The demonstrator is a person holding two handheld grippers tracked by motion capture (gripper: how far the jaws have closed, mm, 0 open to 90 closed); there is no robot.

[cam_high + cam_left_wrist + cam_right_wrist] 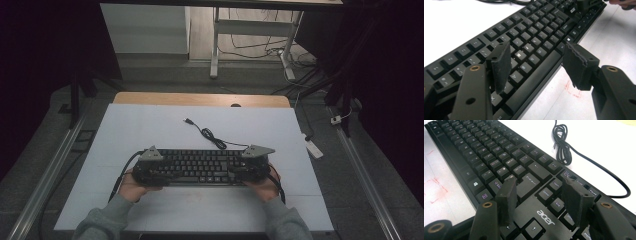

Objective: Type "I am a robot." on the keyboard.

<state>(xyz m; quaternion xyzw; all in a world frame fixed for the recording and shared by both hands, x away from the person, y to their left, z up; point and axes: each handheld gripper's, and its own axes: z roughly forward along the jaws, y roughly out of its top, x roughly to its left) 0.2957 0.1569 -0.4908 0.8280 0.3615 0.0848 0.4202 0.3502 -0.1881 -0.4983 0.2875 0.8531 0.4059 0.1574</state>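
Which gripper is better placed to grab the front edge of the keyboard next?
Left, probably. The left gripper already straddles the front edge of the keyboard, jaws open. The right gripper hangs open over the Enter and Delete keys, farther in from that edge.

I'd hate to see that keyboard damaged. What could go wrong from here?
Both tools, left tool and right tool, hover open over the keyboard, gripping nothing; the pads could press or pop keys. The keyboard's loose cable lies coiled behind and might snag or drag if the keyboard is moved.
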